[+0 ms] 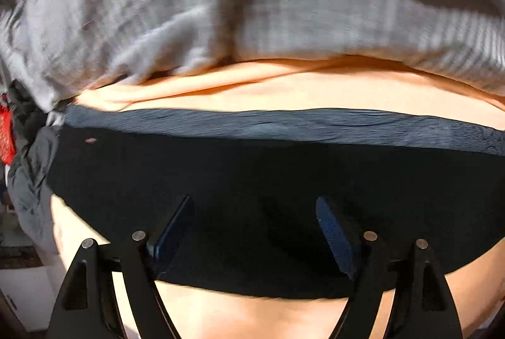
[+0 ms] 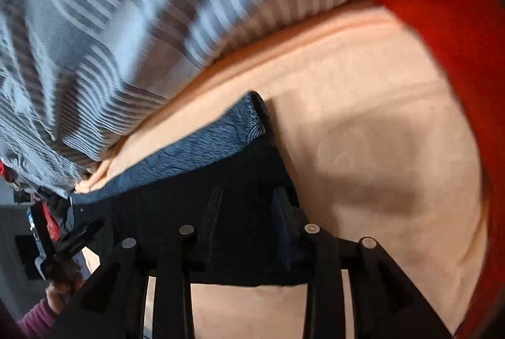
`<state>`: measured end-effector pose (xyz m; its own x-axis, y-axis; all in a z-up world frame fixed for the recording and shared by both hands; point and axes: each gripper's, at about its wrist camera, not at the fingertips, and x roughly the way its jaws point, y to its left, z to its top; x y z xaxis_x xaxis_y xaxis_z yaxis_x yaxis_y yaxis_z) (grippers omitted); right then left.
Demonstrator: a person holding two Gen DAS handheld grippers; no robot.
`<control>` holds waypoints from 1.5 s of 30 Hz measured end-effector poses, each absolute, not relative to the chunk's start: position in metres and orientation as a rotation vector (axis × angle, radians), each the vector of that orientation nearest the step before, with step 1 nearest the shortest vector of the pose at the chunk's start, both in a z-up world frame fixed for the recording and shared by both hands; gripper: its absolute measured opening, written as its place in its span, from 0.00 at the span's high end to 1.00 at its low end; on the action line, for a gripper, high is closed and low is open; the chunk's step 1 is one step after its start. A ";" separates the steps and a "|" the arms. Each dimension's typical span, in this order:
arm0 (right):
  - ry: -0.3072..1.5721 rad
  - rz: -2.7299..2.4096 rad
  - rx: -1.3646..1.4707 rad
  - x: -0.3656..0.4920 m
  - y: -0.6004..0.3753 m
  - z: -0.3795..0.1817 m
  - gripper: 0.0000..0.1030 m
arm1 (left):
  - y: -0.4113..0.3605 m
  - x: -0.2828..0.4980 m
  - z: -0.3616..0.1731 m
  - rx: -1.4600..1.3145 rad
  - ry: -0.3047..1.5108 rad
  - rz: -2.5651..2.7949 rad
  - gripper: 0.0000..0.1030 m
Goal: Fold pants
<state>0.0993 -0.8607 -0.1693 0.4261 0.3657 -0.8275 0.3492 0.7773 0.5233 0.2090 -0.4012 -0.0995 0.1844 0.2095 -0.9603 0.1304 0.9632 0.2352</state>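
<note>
Lying flat, black pants (image 1: 252,175) cover a peach sheet (image 2: 363,93) — striped bedding (image 2: 151,8) behind.

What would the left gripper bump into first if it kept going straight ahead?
Most likely the black pants: the left gripper is open right over them. Beyond lie the peach sheet and striped blanket. Depth is hard to judge.

Peach sheet (image 2: 363,124) under hard light, grey striped bedding (image 2: 142,8) behind, red fabric (image 2: 457,39) alongside.
</note>
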 end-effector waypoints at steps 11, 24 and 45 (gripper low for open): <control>1.203 0.170 0.727 0.085 -0.700 -0.161 0.61 | -0.241 0.222 -0.094 0.283 1.355 0.149 0.21; 1.297 0.605 0.815 0.105 -0.433 -0.212 0.54 | -0.108 0.273 -0.150 0.249 1.316 0.169 0.09; 1.290 0.709 0.745 0.140 -0.355 -0.217 0.85 | -0.090 0.273 -0.151 0.202 1.317 0.115 0.05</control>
<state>0.1402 -0.3546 -0.2168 0.1414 0.8093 -0.5701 -0.0474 0.5807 0.8127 0.2726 -0.0903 -0.1515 0.2488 0.1976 -0.9482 0.0307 0.9769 0.2116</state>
